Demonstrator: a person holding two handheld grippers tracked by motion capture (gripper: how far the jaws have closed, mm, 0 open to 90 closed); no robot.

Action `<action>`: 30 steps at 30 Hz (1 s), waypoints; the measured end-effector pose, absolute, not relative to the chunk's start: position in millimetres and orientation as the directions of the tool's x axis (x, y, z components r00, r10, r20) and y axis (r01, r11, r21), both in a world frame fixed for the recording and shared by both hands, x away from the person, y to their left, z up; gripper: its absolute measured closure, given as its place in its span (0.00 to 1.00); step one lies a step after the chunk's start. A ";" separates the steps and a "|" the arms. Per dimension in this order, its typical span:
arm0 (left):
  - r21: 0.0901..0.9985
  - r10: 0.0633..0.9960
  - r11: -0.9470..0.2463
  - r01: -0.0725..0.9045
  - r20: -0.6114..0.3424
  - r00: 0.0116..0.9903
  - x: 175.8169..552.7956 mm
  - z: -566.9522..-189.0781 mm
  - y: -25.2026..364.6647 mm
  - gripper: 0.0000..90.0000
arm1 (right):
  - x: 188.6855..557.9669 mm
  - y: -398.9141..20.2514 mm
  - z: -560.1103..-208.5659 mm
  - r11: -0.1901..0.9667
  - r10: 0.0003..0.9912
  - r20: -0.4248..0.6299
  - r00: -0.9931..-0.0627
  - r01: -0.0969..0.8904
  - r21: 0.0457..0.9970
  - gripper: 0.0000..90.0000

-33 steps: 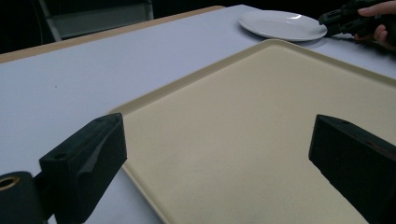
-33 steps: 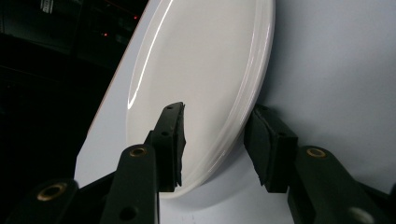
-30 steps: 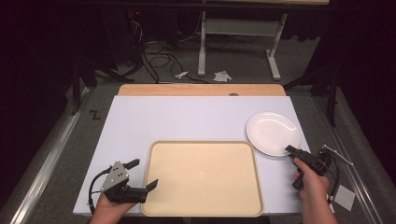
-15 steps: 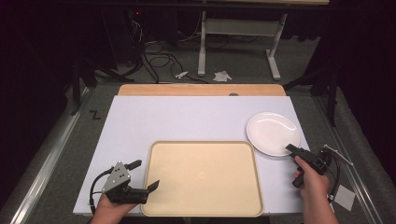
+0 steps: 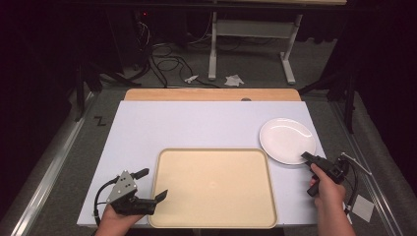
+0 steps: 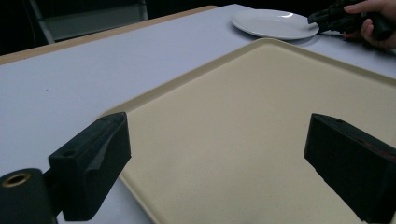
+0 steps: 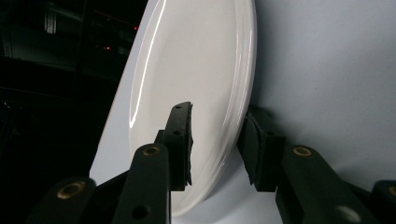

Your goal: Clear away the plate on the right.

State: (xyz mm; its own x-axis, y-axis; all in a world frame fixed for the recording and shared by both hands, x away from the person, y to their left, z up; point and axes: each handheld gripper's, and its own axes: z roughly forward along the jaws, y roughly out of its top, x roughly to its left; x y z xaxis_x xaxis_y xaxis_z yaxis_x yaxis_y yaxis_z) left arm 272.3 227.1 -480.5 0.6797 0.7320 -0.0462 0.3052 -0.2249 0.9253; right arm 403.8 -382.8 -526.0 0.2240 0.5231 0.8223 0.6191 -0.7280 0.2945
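A white plate point(image 5: 286, 140) lies flat on the white table, to the right of and beyond a beige tray point(image 5: 212, 150). My right gripper point(image 5: 306, 157) reaches the plate's near right rim. In the right gripper view the plate point(image 7: 196, 70) has its rim between the jaws of my right gripper point(image 7: 217, 114), which have just been closing. One jaw sits under the rim and the other stands a little off the top face. My left gripper point(image 5: 153, 183) stands wide open over the tray's near left corner, with nothing between its jaws point(image 6: 219, 140) but the bare tray point(image 6: 243, 93).
A wooden strip point(image 5: 211, 94) runs along the table's far edge. Beyond it the floor holds cables, crumpled paper point(image 5: 234, 79) and a white desk frame point(image 5: 251, 29). The left gripper view shows the plate point(image 6: 273, 23) far off with the right gripper point(image 6: 327, 16) at its rim.
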 end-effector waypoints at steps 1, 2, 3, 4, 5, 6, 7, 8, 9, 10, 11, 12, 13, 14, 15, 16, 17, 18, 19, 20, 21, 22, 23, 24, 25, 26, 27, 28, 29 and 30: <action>0.925 0.732 -0.225 0.305 -0.046 0.680 272.3 -480.6 227.0 0.09 | 403.9 -382.7 -526.4 -0.727 0.526 0.821 0.222 0.618 0.299 0.74; 0.925 0.731 -0.227 0.305 -0.045 0.681 272.4 -480.7 226.8 0.09 | 404.0 -382.6 -526.4 -0.727 0.527 0.820 0.222 0.618 0.300 0.76; 0.925 0.731 -0.227 0.305 -0.045 0.681 272.4 -480.7 226.8 0.09 | 404.1 -382.6 -526.6 -0.728 0.528 0.819 0.224 0.616 0.301 0.77; 0.925 0.730 -0.228 0.305 -0.045 0.682 272.5 -481.1 226.3 0.09 | 404.2 -382.7 -526.4 -0.733 0.520 0.822 0.233 0.616 0.289 0.79; 0.925 0.730 -0.228 0.305 -0.045 0.682 272.5 -481.1 226.3 0.09 | 404.2 -383.0 -526.8 -0.735 0.519 0.821 0.238 0.615 0.286 0.81; 0.925 0.730 -0.227 0.305 -0.045 0.682 272.5 -481.1 226.0 0.09 | 404.3 -383.2 -527.0 -0.735 0.522 0.818 0.243 0.615 0.286 0.84; 0.925 0.730 -0.227 0.305 -0.045 0.682 272.5 -481.1 226.0 0.09 | 404.3 -383.2 -527.0 -0.735 0.522 0.818 0.243 0.615 0.286 0.84; 0.925 0.730 -0.227 0.305 -0.046 0.682 272.5 -481.1 226.0 0.09 | 404.2 -383.4 -527.3 -0.735 0.525 0.814 0.249 0.615 0.286 0.88; 0.925 0.729 -0.227 0.306 -0.046 0.683 272.5 -481.2 226.0 0.09 | 404.3 -384.4 -528.2 -0.739 0.522 0.813 0.260 0.615 0.277 0.93; 0.924 0.729 -0.229 0.306 -0.045 0.683 272.7 -481.3 226.1 0.09 | 404.3 -384.7 -528.3 -0.742 0.516 0.816 0.263 0.614 0.271 0.93; 0.924 0.729 -0.229 0.307 -0.046 0.683 272.8 -481.4 226.2 0.09 | 404.3 -384.7 -528.1 -0.743 0.515 0.815 0.264 0.612 0.271 0.93; 0.924 0.729 -0.229 0.307 -0.046 0.683 272.9 -481.6 226.2 0.09 | 404.2 -384.5 -527.8 -0.742 0.520 0.814 0.259 0.608 0.281 0.94; 0.923 0.729 -0.229 0.308 -0.046 0.683 273.0 -481.7 226.2 0.09 | 404.1 -384.1 -527.0 -0.747 0.515 0.817 0.261 0.604 0.278 0.94; 0.923 0.729 -0.229 0.308 -0.047 0.683 273.1 -481.8 226.2 0.09 | 403.9 -383.8 -526.3 -0.750 0.512 0.818 0.260 0.600 0.279 0.95; 0.923 0.729 -0.230 0.309 -0.047 0.683 273.1 -481.7 226.2 0.09 | 403.7 -383.5 -525.7 -0.750 0.516 0.818 0.254 0.596 0.288 0.95; 0.923 0.729 -0.230 0.309 -0.047 0.683 273.0 -481.8 226.1 0.09 | 403.4 -383.0 -524.3 -0.753 0.511 0.822 0.251 0.592 0.287 0.96; 0.923 0.729 -0.230 0.309 -0.047 0.683 273.0 -481.8 226.1 0.09 | 403.4 -383.0 -524.3 -0.753 0.511 0.822 0.251 0.592 0.287 0.96; 0.923 0.729 -0.229 0.309 -0.047 0.683 273.0 -481.9 226.3 0.09 | 402.7 -382.6 -521.9 -0.766 0.500 0.831 0.241 0.571 0.295 0.98; 0.923 0.729 -0.229 0.309 -0.047 0.683 273.0 -481.9 226.3 0.09 | 402.7 -382.6 -521.9 -0.766 0.500 0.831 0.241 0.571 0.295 0.98; 0.924 0.730 -0.226 0.309 -0.050 0.682 272.9 -481.9 226.4 0.09 | 401.3 -382.5 -518.5 -0.765 0.507 0.832 0.225 0.563 0.314 0.98; 0.924 0.730 -0.226 0.309 -0.049 0.682 272.9 -481.8 226.5 0.09 | 401.1 -382.6 -517.3 -0.758 0.523 0.824 0.216 0.560 0.334 0.98; 0.924 0.729 -0.226 0.309 -0.050 0.682 273.0 -481.8 226.6 0.09 | 400.9 -382.5 -515.2 -0.759 0.522 0.824 0.221 0.562 0.330 0.98; 0.924 0.730 -0.226 0.309 -0.050 0.682 273.0 -481.8 226.7 0.09 | 400.7 -382.9 -514.2 -0.755 0.531 0.820 0.216 0.559 0.342 0.98; 0.924 0.730 -0.226 0.309 -0.050 0.682 273.0 -481.8 226.7 0.09 | 400.0 -383.9 -513.1 -0.753 0.540 0.814 0.212 0.553 0.355 0.98; 0.924 0.730 -0.226 0.309 -0.050 0.682 273.0 -481.8 226.7 0.09 | 400.0 -383.9 -513.1 -0.753 0.540 0.814 0.212 0.553 0.355 0.98; 0.924 0.729 -0.226 0.308 -0.049 0.682 272.9 -481.5 227.0 0.09 | 399.4 -385.8 -511.3 -0.753 0.545 0.811 0.213 0.549 0.361 0.98; 0.924 0.730 -0.225 0.308 -0.049 0.682 272.9 -481.5 227.1 0.09 | 398.9 -386.5 -510.5 -0.755 0.545 0.811 0.215 0.547 0.362 0.98; 0.925 0.731 -0.224 0.307 -0.050 0.681 272.9 -481.4 227.1 0.09 | 398.4 -387.6 -510.2 -0.755 0.547 0.809 0.213 0.544 0.367 0.98; 0.925 0.731 -0.223 0.307 -0.050 0.680 273.0 -481.4 227.2 0.09 | 398.0 -388.5 -509.6 -0.757 0.545 0.810 0.217 0.543 0.363 0.98; 0.925 0.731 -0.223 0.307 -0.049 0.680 273.0 -481.3 227.3 0.09 | 397.3 -389.8 -509.6 -0.754 0.550 0.807 0.214 0.542 0.371 0.98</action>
State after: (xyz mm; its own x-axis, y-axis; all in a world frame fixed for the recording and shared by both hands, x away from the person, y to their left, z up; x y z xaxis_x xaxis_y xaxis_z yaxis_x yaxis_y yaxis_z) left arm 273.0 227.3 -481.3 0.6803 0.7313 -0.0495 0.3070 -0.2230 0.9252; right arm 397.3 -389.8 -509.6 0.2142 0.5504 0.8070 0.5419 -0.7543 0.3706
